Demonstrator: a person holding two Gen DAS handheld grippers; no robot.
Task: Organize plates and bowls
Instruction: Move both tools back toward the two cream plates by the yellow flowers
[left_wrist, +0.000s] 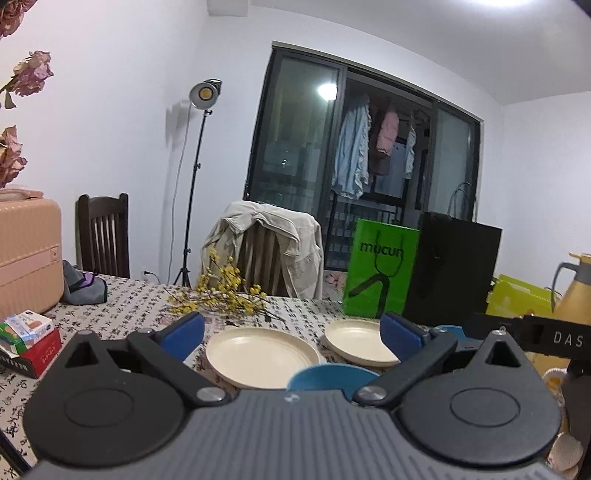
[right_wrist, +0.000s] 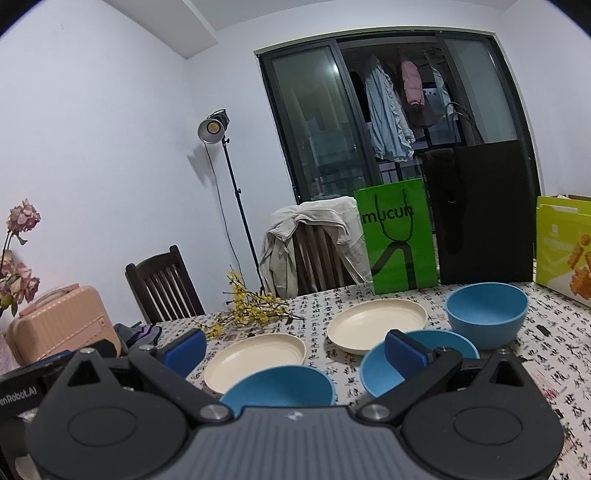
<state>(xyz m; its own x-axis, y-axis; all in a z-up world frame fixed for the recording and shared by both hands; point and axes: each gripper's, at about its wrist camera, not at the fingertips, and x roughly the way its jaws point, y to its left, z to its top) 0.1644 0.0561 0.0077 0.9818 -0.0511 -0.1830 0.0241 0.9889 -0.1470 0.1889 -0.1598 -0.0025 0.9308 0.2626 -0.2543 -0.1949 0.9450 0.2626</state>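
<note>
Above the table's near edge, both tongs (left_wrist: 291, 334) (right_wrist: 295, 345) gape wide over plates (right_wrist: 376, 325) and bowls (right_wrist: 485, 314).

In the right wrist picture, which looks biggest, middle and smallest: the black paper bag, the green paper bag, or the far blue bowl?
1. Black paper bag
2. Green paper bag
3. Far blue bowl

The bowl sits nearer the camera, yet it looks smallest anyway.

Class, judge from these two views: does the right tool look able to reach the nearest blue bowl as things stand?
Probably yes. The right tool is open, holds nothing, and the nearest blue bowl sits just ahead between its fingers, with nothing in between.
</note>
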